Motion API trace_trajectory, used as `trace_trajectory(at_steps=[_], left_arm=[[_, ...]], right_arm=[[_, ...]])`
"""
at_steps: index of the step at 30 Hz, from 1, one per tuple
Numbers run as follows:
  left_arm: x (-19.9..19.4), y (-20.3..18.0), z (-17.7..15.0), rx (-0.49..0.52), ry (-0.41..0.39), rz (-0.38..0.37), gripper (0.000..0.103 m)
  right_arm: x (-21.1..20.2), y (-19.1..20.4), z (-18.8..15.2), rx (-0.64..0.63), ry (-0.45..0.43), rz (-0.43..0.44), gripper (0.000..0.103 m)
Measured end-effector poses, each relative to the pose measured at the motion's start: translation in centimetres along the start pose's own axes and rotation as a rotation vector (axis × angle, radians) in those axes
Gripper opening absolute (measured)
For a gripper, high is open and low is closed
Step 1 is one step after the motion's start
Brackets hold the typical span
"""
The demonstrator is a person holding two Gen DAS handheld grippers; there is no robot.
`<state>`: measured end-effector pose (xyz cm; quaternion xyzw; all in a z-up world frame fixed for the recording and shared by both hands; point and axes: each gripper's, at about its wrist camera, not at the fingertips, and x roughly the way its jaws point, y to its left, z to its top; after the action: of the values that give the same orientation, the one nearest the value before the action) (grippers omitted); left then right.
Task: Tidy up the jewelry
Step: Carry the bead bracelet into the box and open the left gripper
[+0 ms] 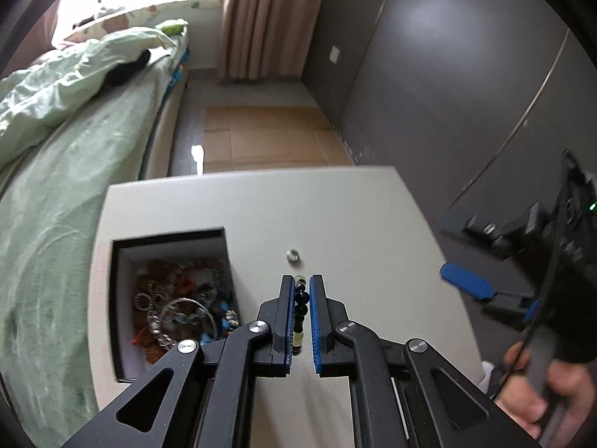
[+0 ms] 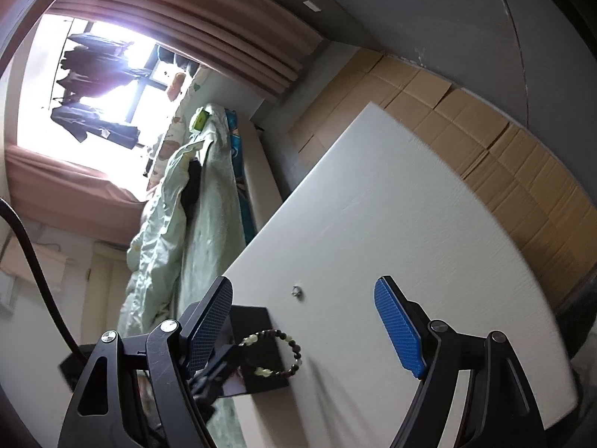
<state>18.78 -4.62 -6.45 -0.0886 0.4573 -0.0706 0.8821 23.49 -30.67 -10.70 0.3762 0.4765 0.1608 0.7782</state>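
Note:
My left gripper (image 1: 301, 283) is shut on a beaded bracelet (image 1: 301, 306) of dark and pale beads, held above the white table (image 1: 335, 216). The bracelet also shows in the right wrist view (image 2: 278, 352), hanging as a loop over the box edge. A black jewelry box (image 1: 123, 298) with a white lining sits at the table's left, holding several tangled pieces (image 1: 179, 310). A small silver ring (image 1: 293, 255) lies on the table just ahead of my left fingertips; it also shows in the right wrist view (image 2: 297, 291). My right gripper (image 2: 306, 321) is open and empty, off to the right.
A bed with a green cover (image 1: 56, 171) runs along the table's left side. Flattened cardboard (image 1: 268, 134) lies on the floor beyond the table. A grey wardrobe wall (image 1: 466, 93) stands at the right. Curtains (image 2: 186, 30) and a bright window are at the back.

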Motion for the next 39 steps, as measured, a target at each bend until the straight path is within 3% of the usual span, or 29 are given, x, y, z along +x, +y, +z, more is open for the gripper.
trace_trajectory(at_steps=[4, 14, 21, 27, 30, 34, 37, 39], left_arm=[[-2.3, 0.4, 0.5, -0.014, -0.06, -0.004, 0.008], [-6.5, 3.3, 1.2, -0.076, -0.157, 0.002, 0.008], [-6.4, 6.3, 1.0, -0.115, -0.147, 0.023, 0.008], [-4.2, 8.2, 0.9, -0.133, -0.081, 0.018, 0.009], [-3.5, 9.3, 0.8, -0.162, -0.041, -0.002, 0.01], [-3.8, 10.9, 0.5, -0.215, -0.043, -0.006, 0.014], [-4.2, 12.3, 0.4, -0.258, -0.057, 0.003, 0.035], [-4.6, 13.0, 0.3, -0.279, -0.076, 0.027, 0.063]], right_arm=[[0.3, 1.5, -0.4, -0.065, -0.014, -0.053, 0.079], [1.5, 2.8, -1.0, -0.13, 0.031, -0.081, 0.079], [2.4, 3.3, -1.3, -0.164, 0.053, -0.097, 0.079], [4.3, 4.6, -2.1, -0.231, 0.096, -0.091, 0.079], [5.6, 5.3, -2.7, -0.268, 0.105, -0.11, 0.079], [7.0, 6.3, -3.4, -0.355, 0.104, -0.172, 0.078], [8.0, 7.3, -3.8, -0.438, 0.096, -0.233, 0.072], [8.6, 7.7, -3.9, -0.472, 0.103, -0.249, 0.065]])
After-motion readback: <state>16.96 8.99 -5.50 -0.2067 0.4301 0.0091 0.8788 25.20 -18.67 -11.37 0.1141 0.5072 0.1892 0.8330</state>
